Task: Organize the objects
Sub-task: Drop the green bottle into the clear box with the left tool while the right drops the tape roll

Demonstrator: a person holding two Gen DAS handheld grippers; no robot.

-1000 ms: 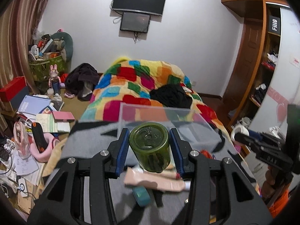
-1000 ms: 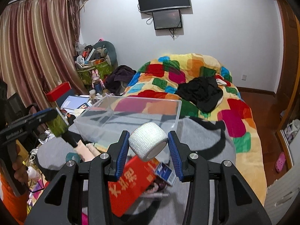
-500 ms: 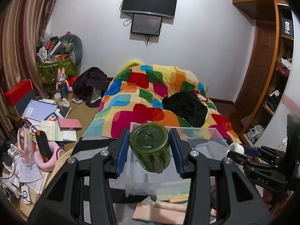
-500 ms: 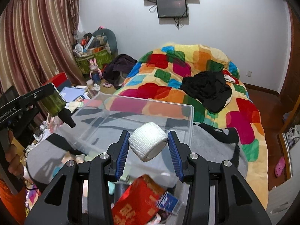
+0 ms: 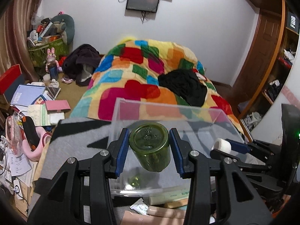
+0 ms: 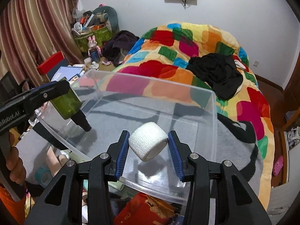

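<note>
2 tongs (image 5: 149, 146) (image 6: 148, 145) hover over a clear bin (image 6: 213, 101), pinching a green bottle (image 5: 150, 148) and a gauze roll (image 6: 148, 143); releasing high could bounce either toward the 6 o'clock rim.

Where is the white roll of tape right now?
The white tape roll is held in the right gripper, above the clear plastic box, to the right of the green bottle.

The red packet (image 6: 142, 211) lies half hidden under the clear bin (image 6: 213, 123).
</note>
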